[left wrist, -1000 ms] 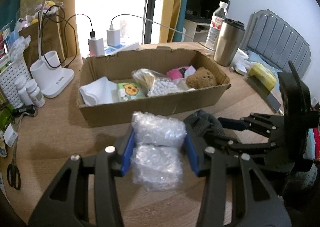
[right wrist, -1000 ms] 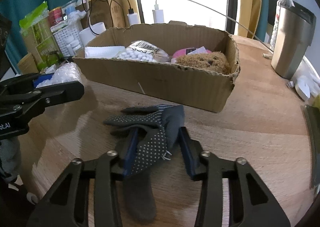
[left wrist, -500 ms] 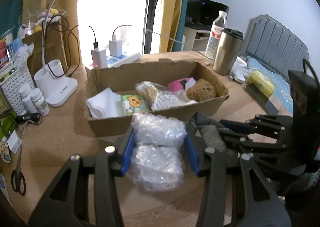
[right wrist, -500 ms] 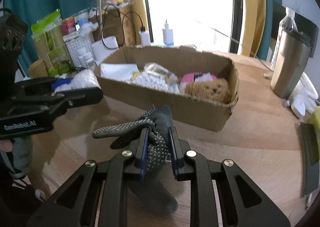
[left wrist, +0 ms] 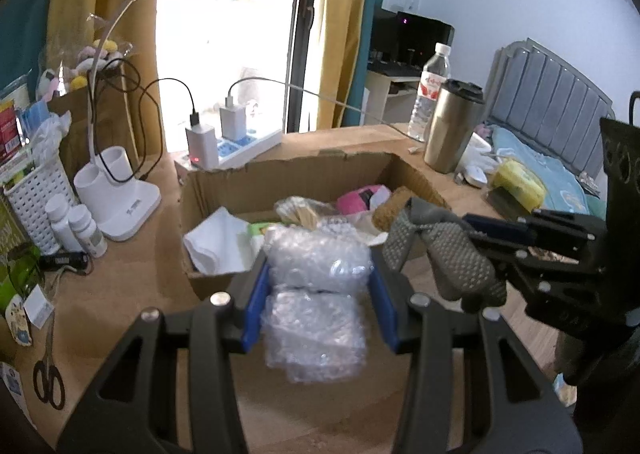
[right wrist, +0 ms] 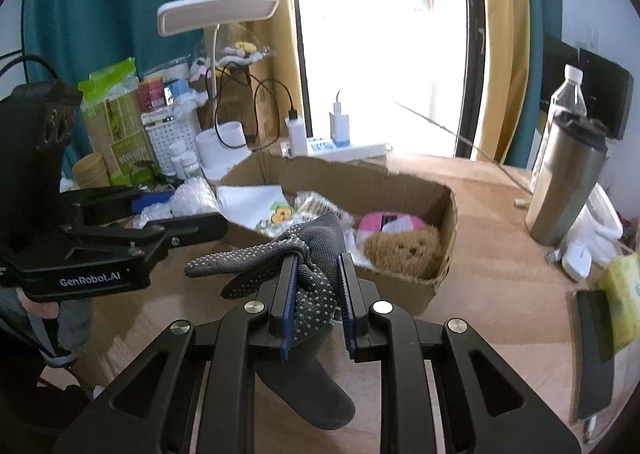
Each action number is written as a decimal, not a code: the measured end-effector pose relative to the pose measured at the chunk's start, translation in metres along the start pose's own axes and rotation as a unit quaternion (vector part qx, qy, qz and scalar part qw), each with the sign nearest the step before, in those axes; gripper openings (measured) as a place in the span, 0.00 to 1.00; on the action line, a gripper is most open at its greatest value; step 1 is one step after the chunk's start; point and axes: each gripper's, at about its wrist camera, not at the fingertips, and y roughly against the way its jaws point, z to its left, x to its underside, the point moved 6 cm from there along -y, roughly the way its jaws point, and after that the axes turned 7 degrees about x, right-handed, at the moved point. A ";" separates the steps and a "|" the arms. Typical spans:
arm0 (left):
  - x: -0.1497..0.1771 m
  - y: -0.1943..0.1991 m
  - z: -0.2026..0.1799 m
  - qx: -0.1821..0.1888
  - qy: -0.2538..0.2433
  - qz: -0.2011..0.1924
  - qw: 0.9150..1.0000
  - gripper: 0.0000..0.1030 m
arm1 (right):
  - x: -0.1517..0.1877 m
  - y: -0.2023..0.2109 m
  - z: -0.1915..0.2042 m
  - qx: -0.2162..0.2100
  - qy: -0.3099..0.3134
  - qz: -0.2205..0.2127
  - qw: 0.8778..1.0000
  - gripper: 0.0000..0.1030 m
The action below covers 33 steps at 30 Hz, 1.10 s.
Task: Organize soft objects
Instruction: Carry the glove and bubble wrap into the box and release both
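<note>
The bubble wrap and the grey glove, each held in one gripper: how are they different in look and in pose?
The bubble wrap is clear and puffy, a folded bundle; the grey glove is dark knit with pale grip dots. The bubble wrap fills the wide gap of the left gripper; the grey glove is pinched thin in the narrow right gripper. The bundle stays compact; the glove's fingers stick out sideways and its cuff hangs down. Both are soft, held above the table in front of the cardboard box.
</note>
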 end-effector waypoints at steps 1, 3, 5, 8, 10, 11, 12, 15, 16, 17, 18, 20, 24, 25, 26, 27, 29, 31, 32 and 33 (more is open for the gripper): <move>-0.001 0.000 0.000 0.000 -0.001 -0.002 1.000 0.46 | -0.002 0.000 0.000 0.001 0.001 -0.002 1.000 0.20; -0.004 0.000 0.001 0.000 -0.002 -0.005 1.000 0.46 | -0.006 -0.001 -0.002 0.003 0.001 -0.005 1.000 0.20; -0.007 0.000 0.002 0.000 -0.003 -0.007 1.000 0.46 | -0.009 -0.001 -0.003 0.004 0.002 -0.009 1.000 0.20; -0.012 -0.001 0.003 -0.001 -0.003 -0.011 1.000 0.46 | -0.013 -0.003 -0.005 0.005 0.002 -0.013 1.000 0.20; -0.015 -0.003 0.005 -0.001 -0.003 -0.012 1.000 0.46 | -0.016 -0.005 -0.008 0.006 0.001 -0.015 1.000 0.20; -0.016 -0.004 0.005 -0.001 -0.003 -0.012 1.000 0.46 | -0.018 -0.007 -0.009 0.006 0.001 -0.016 1.000 0.20; -0.017 -0.005 0.006 -0.001 -0.003 -0.012 1.000 0.46 | -0.019 -0.008 -0.011 0.007 0.000 -0.016 1.000 0.20; -0.020 -0.010 0.008 -0.003 -0.001 -0.012 1.000 0.46 | -0.023 -0.012 -0.016 0.008 -0.002 -0.019 1.000 0.20; -0.021 -0.012 0.008 -0.003 -0.001 -0.012 1.000 0.46 | -0.024 -0.013 -0.017 0.008 -0.002 -0.020 1.000 0.20; -0.022 -0.014 0.009 -0.004 -0.001 -0.012 1.000 0.46 | -0.026 -0.016 -0.019 0.009 -0.003 -0.020 1.000 0.20; -0.022 -0.014 0.009 -0.004 0.000 -0.011 1.000 0.46 | -0.027 -0.017 -0.021 0.009 -0.004 -0.021 1.000 0.20; -0.025 -0.017 0.011 -0.004 0.001 -0.011 1.000 0.46 | -0.030 -0.021 -0.025 0.009 -0.005 -0.021 1.000 0.20; -0.030 -0.024 0.014 -0.004 0.002 -0.011 1.000 0.46 | -0.035 -0.029 -0.032 0.009 -0.010 -0.024 1.000 0.20; -0.030 -0.024 0.014 -0.004 0.002 -0.011 1.000 0.46 | -0.036 -0.031 -0.033 0.009 -0.010 -0.023 1.000 0.20; -0.032 -0.026 0.014 -0.003 0.003 -0.011 1.000 0.46 | -0.037 -0.034 -0.035 0.009 -0.011 -0.022 1.000 0.20; -0.033 -0.029 0.015 -0.003 0.003 -0.011 1.000 0.46 | -0.038 -0.035 -0.036 0.008 -0.011 -0.022 1.000 0.20; -0.036 -0.033 0.016 -0.001 0.003 -0.011 1.000 0.46 | -0.040 -0.040 -0.037 0.008 -0.012 -0.020 1.000 0.20; -0.038 -0.038 0.016 -0.001 0.004 -0.011 1.000 0.46 | -0.041 -0.045 -0.039 0.006 -0.012 -0.019 1.000 0.20; -0.038 -0.038 0.016 -0.001 0.004 -0.010 1.000 0.46 | -0.042 -0.048 -0.039 0.005 -0.013 -0.019 1.000 0.20; -0.039 -0.040 0.017 0.000 0.005 -0.010 1.000 0.46 | -0.043 -0.050 -0.040 0.004 -0.013 -0.018 1.000 0.20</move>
